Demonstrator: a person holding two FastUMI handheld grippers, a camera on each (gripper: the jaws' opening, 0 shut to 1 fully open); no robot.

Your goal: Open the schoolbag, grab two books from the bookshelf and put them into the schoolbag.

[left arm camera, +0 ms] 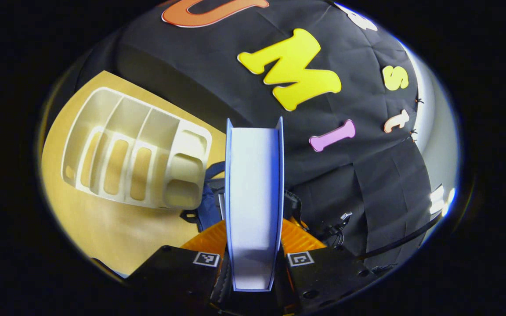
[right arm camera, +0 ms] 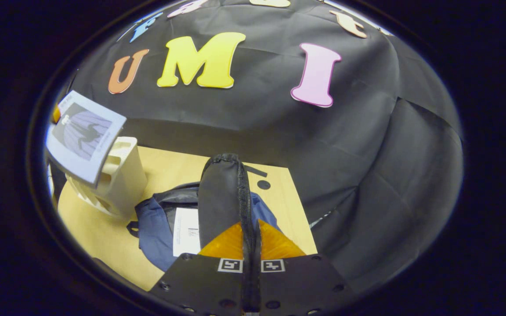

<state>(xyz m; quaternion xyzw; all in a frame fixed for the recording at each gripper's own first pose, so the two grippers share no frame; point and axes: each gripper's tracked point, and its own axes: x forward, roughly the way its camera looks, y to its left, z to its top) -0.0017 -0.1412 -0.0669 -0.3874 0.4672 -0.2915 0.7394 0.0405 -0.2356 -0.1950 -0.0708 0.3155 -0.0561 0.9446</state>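
Schoolbag [right arm camera: 156,232] lies on the counter [right arm camera: 103,245]; the right claw [right arm camera: 251,245] pinches its flap [right arm camera: 222,197] up, likely keeping the mouth open. The left claw [left arm camera: 253,245] pinches a book [left arm camera: 254,197], lifted beside the bookshelf [left arm camera: 134,149], probably for dropping in.

The book [left arm camera: 254,193] has pale blue covers and white page edges; in the right gripper view its cover [right arm camera: 84,136] carries a grey picture with a dark figure. The bookshelf [left arm camera: 134,149] is cream. The schoolbag [right arm camera: 160,228] is navy blue, its flap [right arm camera: 220,197] black, with a white label [right arm camera: 187,230]. The table [left arm camera: 103,228] is light wood yellow.
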